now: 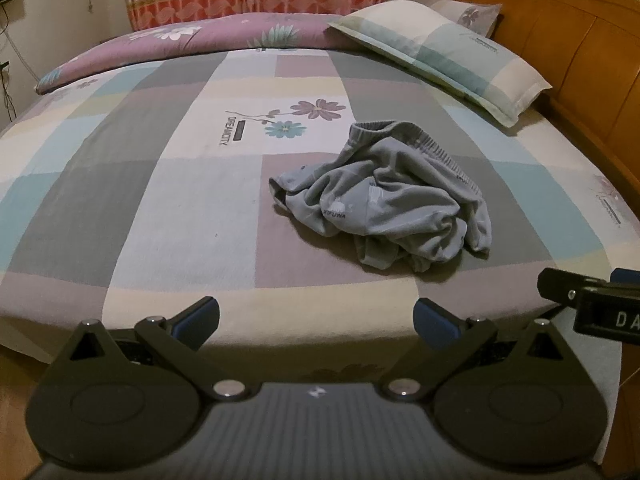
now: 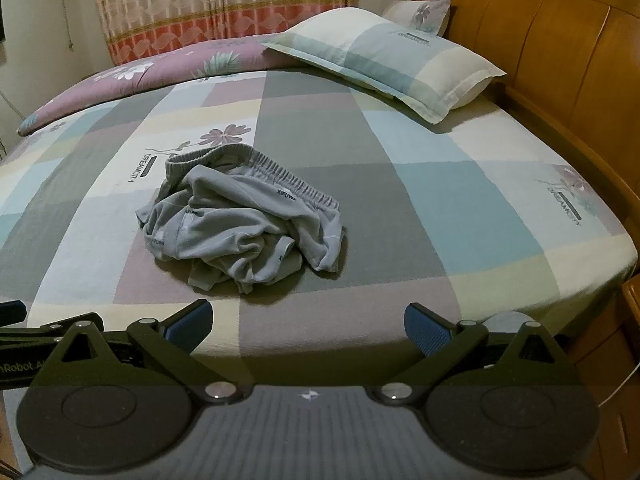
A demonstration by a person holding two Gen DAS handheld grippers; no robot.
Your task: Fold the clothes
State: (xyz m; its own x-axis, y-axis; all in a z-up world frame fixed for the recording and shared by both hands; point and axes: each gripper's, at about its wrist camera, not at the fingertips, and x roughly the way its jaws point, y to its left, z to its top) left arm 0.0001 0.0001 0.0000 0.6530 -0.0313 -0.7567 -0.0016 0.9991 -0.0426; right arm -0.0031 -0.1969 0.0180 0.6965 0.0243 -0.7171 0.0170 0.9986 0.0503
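Note:
A pair of grey shorts [image 1: 394, 196] [image 2: 244, 222] lies crumpled in a heap on the bed, its elastic waistband on the far side. My left gripper [image 1: 316, 322] hovers open at the near bed edge, short of the shorts and a little to their left, with nothing between its blue pads. My right gripper [image 2: 308, 328] is open too, at the same near edge, with the shorts ahead and slightly left. Part of the right gripper shows at the right edge of the left wrist view, and part of the left gripper at the left edge of the right wrist view.
The bed sheet [image 1: 160, 184] [image 2: 420, 208] has pastel checks with flower prints. A checked pillow [image 1: 444, 56] [image 2: 384, 56] lies at the far right by the wooden headboard [image 1: 580, 52] [image 2: 560, 44]. A rolled purple floral quilt [image 1: 192, 44] [image 2: 140, 76] runs along the far side, before a curtain.

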